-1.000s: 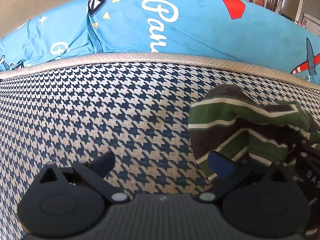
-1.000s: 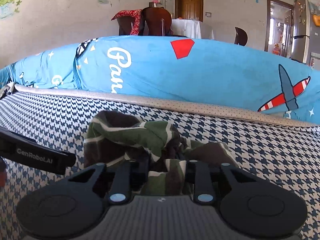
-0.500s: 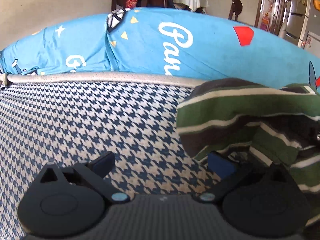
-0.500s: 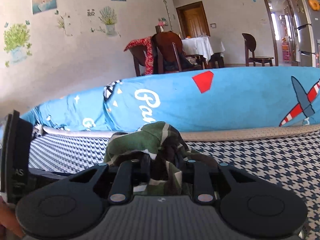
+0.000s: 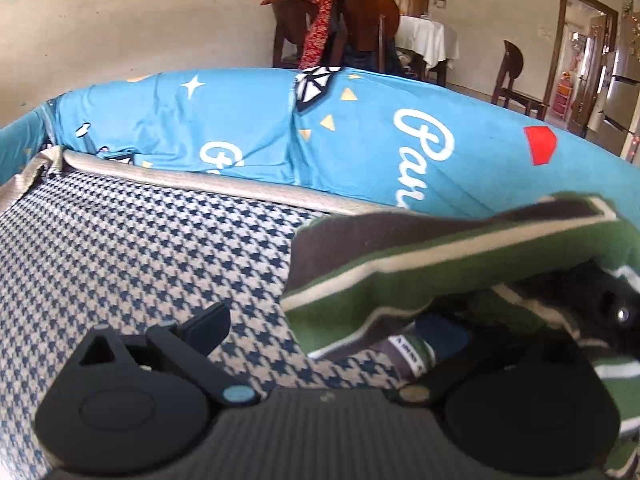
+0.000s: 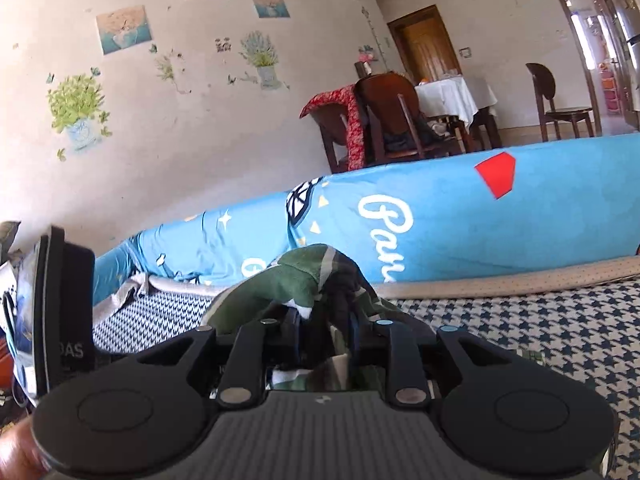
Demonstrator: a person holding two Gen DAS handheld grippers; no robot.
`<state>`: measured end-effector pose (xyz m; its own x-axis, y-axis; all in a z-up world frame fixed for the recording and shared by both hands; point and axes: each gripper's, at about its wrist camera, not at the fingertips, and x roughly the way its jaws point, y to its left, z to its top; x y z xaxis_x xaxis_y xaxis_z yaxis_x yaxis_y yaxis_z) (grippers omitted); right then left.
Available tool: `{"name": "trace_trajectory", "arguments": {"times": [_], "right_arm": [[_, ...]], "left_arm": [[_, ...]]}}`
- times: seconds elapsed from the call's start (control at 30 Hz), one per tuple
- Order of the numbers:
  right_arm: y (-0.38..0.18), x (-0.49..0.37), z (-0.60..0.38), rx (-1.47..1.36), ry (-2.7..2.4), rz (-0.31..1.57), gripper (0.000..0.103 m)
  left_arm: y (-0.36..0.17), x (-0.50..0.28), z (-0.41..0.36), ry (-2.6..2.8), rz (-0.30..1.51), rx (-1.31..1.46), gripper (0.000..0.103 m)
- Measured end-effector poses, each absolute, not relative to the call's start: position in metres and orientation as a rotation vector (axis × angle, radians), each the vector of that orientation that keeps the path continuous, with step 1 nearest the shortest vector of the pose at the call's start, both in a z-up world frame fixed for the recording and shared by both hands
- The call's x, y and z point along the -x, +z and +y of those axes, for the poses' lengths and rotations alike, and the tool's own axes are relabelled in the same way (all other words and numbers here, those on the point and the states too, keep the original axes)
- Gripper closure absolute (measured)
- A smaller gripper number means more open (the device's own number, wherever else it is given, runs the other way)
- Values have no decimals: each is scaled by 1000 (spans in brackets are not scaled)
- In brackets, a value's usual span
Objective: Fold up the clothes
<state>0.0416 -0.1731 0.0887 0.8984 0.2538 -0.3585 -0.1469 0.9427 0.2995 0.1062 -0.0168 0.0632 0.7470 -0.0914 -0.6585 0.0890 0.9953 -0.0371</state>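
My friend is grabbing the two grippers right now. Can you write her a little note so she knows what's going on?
Right gripper: shut on the green, brown and white striped garment, holding it bunched and lifted off the blue-and-cream houndstooth bed cover.
Left gripper: open, low over the cover; one finger is tucked under the garment's hanging edge, not gripping.
Done: garment picked up.
Left: no fold shows yet. Probably catch a second edge with the left gripper, spread it flat, then fold.
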Motion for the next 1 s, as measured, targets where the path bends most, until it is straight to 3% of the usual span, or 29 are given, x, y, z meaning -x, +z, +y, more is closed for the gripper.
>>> {"name": "trace_trajectory", "arguments": {"times": [0.3, 0.67, 1.0], "right_arm": [[83, -27, -169, -211, 244, 444, 70], [84, -12, -197, -171, 121, 470, 69], [65, -6, -228, -163, 83, 555, 50]], "left_arm": [[65, -108, 9, -47, 739, 46, 0], [69, -95, -14, -141, 705, 30, 0], [60, -87, -49, -244, 708, -5, 0]]}}
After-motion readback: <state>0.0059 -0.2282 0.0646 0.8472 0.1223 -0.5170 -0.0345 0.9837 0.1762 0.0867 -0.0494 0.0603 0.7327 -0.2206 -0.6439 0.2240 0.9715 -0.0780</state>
